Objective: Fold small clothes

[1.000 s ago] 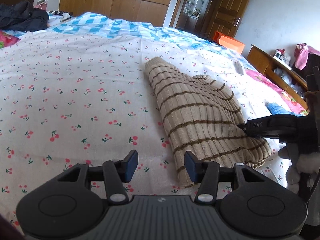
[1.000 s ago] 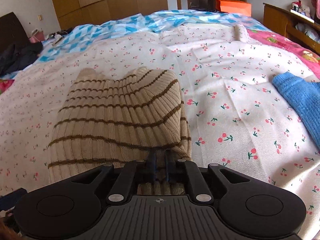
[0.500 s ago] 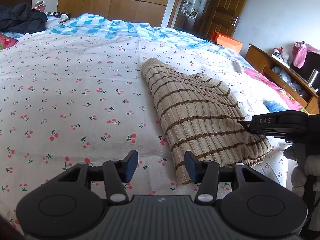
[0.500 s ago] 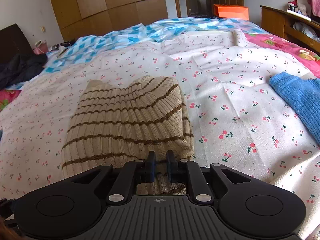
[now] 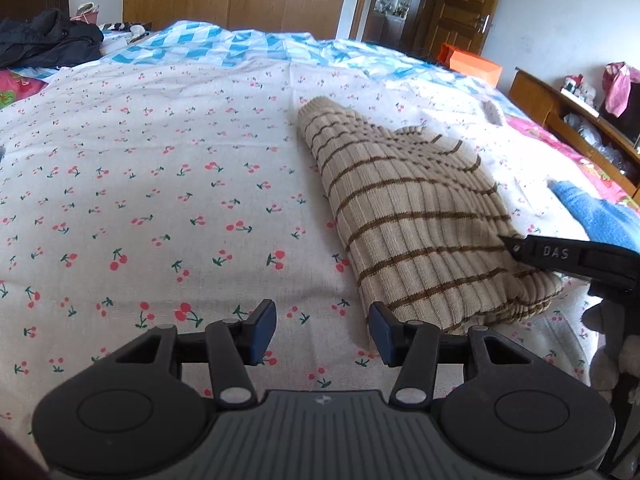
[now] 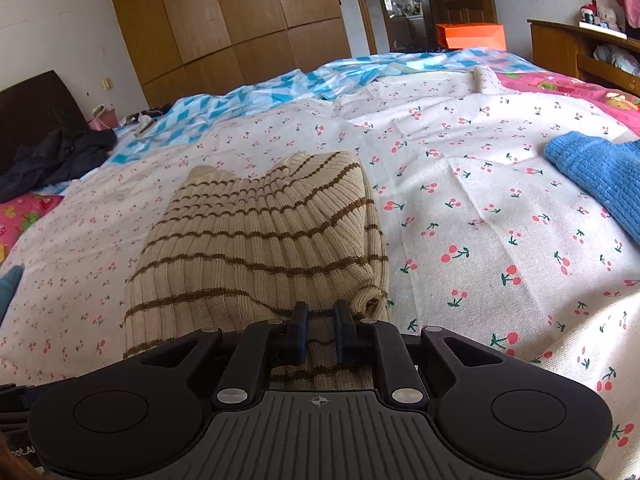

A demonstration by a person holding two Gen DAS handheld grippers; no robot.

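A beige knitted sweater with brown stripes (image 5: 408,216) lies folded on the cherry-print bed sheet (image 5: 160,200). It also shows in the right wrist view (image 6: 256,240). My left gripper (image 5: 322,330) is open and empty, just above the sheet at the sweater's near left corner. My right gripper (image 6: 320,320) is shut on the sweater's near edge. In the left wrist view its finger (image 5: 560,254) reaches in from the right onto the sweater's right side.
A blue knitted garment (image 6: 600,176) lies on the sheet to the right. A blue-white quilt (image 5: 240,48) covers the far end of the bed. Dark clothes (image 5: 44,40) lie at the far left. A wooden shelf unit (image 5: 568,120) stands to the right.
Both grippers have drawn back and risen a little. The sweater's near edge has shifted slightly with the right gripper. The left gripper stays open.
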